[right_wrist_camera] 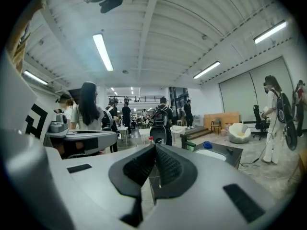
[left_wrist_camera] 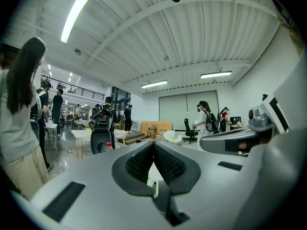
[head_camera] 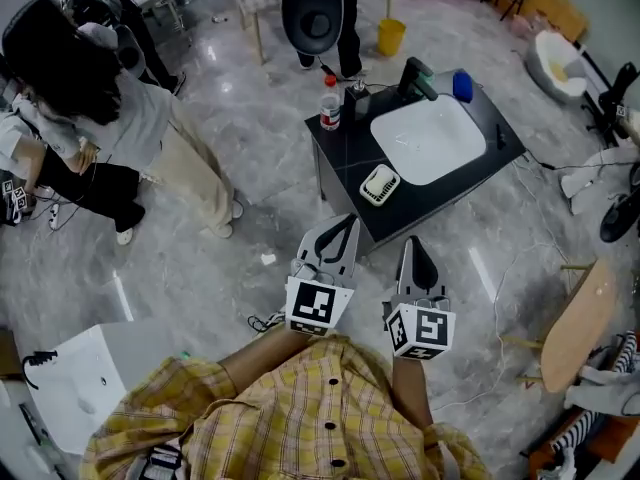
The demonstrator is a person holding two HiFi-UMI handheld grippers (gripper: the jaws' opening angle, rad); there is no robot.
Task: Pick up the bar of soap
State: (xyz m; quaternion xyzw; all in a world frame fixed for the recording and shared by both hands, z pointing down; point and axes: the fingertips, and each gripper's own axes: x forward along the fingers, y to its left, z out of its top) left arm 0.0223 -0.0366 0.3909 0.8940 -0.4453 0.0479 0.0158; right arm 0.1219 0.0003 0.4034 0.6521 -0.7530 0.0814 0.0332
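Note:
The bar of soap is pale and lies in a white slatted dish on the near left corner of a black table. A white sink basin is set into that table. Both grippers hang over the floor in front of the table, short of the soap. My left gripper is shut with nothing in it, its tip below and left of the dish. My right gripper is also shut and empty, a little right of it. In the left gripper view and the right gripper view the pads meet; neither view shows the soap.
On the table stand a red-capped bottle, a dark faucet and a blue object. A person stands at the left on the grey floor. A yellow bucket is behind the table; a white box sits near left.

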